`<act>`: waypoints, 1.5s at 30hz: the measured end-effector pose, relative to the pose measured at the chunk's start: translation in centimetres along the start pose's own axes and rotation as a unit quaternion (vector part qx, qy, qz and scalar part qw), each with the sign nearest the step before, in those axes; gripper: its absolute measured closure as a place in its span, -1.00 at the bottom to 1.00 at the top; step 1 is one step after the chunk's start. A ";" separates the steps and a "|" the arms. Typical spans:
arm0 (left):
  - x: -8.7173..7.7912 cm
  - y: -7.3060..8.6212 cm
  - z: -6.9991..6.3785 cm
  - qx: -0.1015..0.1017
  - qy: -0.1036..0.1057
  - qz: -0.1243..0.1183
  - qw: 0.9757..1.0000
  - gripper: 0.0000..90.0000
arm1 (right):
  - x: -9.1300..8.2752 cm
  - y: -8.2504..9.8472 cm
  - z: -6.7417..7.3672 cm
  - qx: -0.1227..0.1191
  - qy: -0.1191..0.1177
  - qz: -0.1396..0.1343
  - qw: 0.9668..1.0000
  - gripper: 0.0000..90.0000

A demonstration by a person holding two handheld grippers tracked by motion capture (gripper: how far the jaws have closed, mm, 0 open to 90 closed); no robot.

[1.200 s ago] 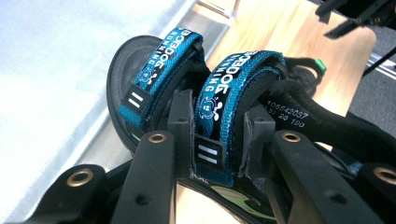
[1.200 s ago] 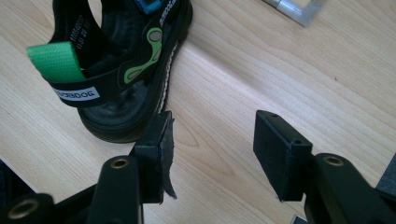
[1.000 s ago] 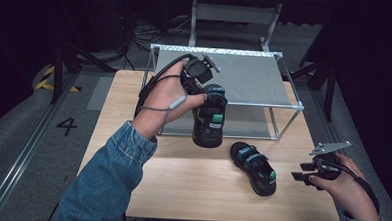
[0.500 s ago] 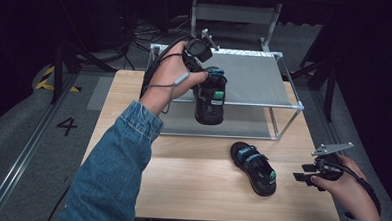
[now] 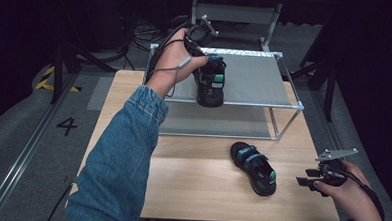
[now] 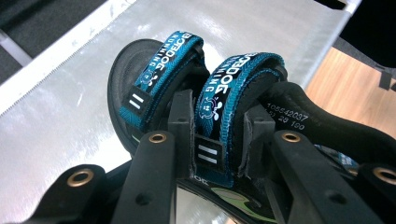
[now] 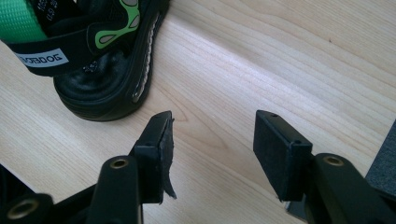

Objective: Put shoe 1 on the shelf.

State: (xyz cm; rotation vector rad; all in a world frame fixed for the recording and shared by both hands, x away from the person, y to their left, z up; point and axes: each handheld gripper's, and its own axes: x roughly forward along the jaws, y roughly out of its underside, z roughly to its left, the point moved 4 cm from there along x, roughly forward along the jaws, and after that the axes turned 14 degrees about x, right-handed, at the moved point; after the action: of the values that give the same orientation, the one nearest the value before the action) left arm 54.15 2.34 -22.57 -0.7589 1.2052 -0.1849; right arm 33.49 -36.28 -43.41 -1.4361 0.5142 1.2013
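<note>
- The left claw (image 5: 206, 66) is reaching out over the top shelf of the metal rack (image 5: 255, 80), which is standing on the far half of the desk (image 5: 200, 191).
- Its jaws are clamping the rear blue strap (image 6: 219, 109) of a black sandal (image 5: 210, 81); in the left gripper view the two pads are pressing on either side of that strap, so the claw is closed on the sandal.
- The held sandal is hanging over the left part of the rack's top shelf, with its toe end pointing toward the shelf's near edge and overlapping the front rail in the high view; whether its sole is touching the grey shelf surface cannot be told.
- In the left gripper view a second blue strap (image 6: 161, 74) is sitting ahead of the gripped one, and the grey shelf is lying beneath the sandal.
- The person's left arm, in a denim sleeve (image 5: 122, 157), is stretching across the left side of the desk toward the rack.
- A second sandal (image 5: 254, 168) is lying on the bare wood in the near right part of the desk, in front of the rack's lower shelf.
- The right claw (image 5: 311, 179) is hovering at the near right edge of the desk, just beside this second sandal.
- Its jaws are standing wide apart with nothing between them; the right gripper view is showing only bare wood in the gap, with the sandal's black sole (image 7: 107, 88) just beyond the left jaw and apart from it.
</note>
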 end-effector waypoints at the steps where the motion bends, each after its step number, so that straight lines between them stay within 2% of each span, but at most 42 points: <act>1: 0.2 -0.1 0.2 0.000 0.000 0.001 1.000 0.59 | -0.1 0.1 0.0 0.004 0.000 0.003 1.000 0.09; 5: 1.3 -0.4 0.9 -0.001 0.000 -0.001 1.000 0.59 | -0.1 0.2 -0.1 0.003 0.001 0.000 1.000 0.09; 6: 2.0 -0.5 1.3 0.001 0.007 -0.004 1.000 0.59 | -0.1 0.2 -0.2 0.002 0.002 0.001 1.000 0.09; 11: 3.0 -0.8 1.9 0.008 0.006 -0.004 1.000 0.59 | -0.1 0.4 -0.3 0.003 0.000 0.000 1.000 0.09; 18: 3.9 -1.2 2.7 0.012 -0.006 0.001 1.000 0.59 | -0.2 0.4 -0.3 0.004 0.000 -0.001 1.000 0.09; 20: 4.3 -1.2 2.9 0.009 -0.004 0.000 1.000 0.59 | -0.2 0.4 -0.3 0.003 -0.001 -0.001 1.000 0.09; 27: 5.0 -1.3 3.5 0.016 0.005 0.002 1.000 0.59 | -0.2 0.4 -0.2 0.005 0.002 0.002 1.000 0.08; 38: 5.9 -1.0 3.8 0.004 0.007 0.017 1.000 0.59 | -0.1 0.4 -0.1 0.001 0.001 0.003 1.000 0.06; 41: 6.2 -0.8 3.9 0.001 0.003 0.031 1.000 0.59 | -0.1 0.3 0.2 -0.002 -0.002 0.000 1.000 0.06; 45: 6.2 -0.7 4.1 -0.004 0.003 0.027 1.000 0.59 | -0.2 0.3 0.2 -0.002 -0.001 0.001 1.000 0.06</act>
State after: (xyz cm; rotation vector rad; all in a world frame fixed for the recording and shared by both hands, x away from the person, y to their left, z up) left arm 60.35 0.36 -26.32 -0.7321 1.2310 -0.1375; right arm 33.10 -36.28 -43.36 -1.4372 0.5129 1.2060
